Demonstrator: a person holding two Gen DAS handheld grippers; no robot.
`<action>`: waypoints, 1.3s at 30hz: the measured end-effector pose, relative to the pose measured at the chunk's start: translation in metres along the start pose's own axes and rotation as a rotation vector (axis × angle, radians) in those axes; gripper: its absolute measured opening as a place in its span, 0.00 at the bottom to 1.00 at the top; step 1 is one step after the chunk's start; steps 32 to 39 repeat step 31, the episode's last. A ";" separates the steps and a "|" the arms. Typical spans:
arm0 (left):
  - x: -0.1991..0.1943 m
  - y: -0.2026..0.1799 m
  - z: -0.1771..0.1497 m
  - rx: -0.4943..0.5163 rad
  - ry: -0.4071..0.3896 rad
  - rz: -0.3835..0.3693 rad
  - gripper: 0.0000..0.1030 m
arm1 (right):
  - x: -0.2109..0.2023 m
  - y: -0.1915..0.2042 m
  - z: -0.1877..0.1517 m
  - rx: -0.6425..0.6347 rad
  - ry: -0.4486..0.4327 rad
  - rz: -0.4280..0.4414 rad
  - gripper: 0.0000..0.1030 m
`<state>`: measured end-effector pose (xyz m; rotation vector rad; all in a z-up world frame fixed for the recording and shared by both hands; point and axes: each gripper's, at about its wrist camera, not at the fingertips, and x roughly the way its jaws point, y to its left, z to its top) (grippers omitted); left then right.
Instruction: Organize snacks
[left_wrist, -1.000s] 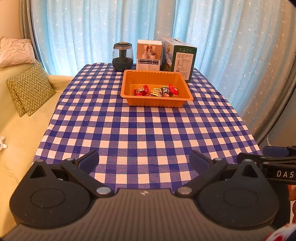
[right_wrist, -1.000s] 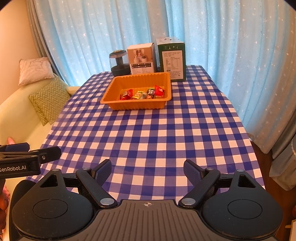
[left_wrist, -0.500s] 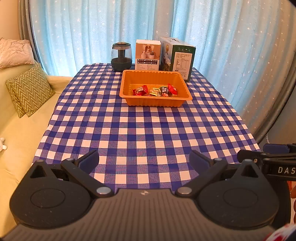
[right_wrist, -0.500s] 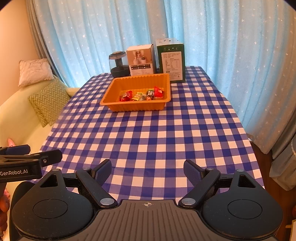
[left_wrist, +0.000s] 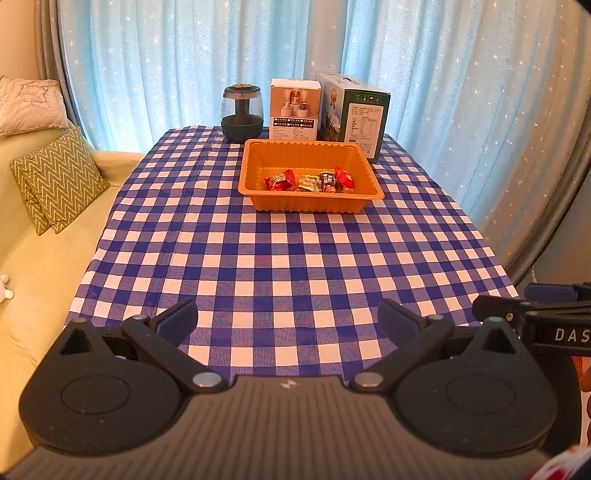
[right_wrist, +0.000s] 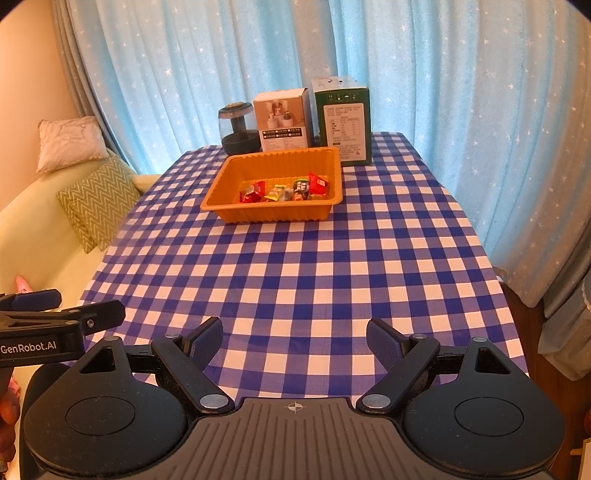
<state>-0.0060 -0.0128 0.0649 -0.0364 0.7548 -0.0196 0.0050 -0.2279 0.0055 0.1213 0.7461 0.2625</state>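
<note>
An orange tray (left_wrist: 258, 158) (right_wrist: 221, 184) sits toward the far end of the blue-and-white checked table (left_wrist: 288, 266) (right_wrist: 314, 266). Several wrapped snacks (left_wrist: 310, 180) (right_wrist: 284, 189) in red, yellow and dark wrappers lie along its near side. My left gripper (left_wrist: 288, 317) hangs open over the table's near edge, nothing between its fingers. My right gripper (right_wrist: 294, 338) is open too and empty, level with the left one. Each gripper's side shows at the edge of the other's view. Both are far from the tray.
Behind the tray stand a dark glass jar (left_wrist: 242, 112), a white box (left_wrist: 293, 109) and a green box (left_wrist: 354, 116). Blue star curtains close off the back. A yellow sofa (left_wrist: 44, 258) with cushions (left_wrist: 57, 182) lies left of the table.
</note>
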 end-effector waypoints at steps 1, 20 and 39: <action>0.000 0.000 0.000 0.000 0.000 0.000 1.00 | 0.000 0.000 0.000 0.000 0.000 0.000 0.82; 0.000 0.001 -0.001 0.007 -0.006 -0.008 1.00 | 0.001 0.000 0.000 0.003 0.000 0.000 0.82; -0.001 0.000 -0.003 0.011 -0.006 -0.020 1.00 | 0.000 0.003 0.000 0.004 0.000 -0.001 0.82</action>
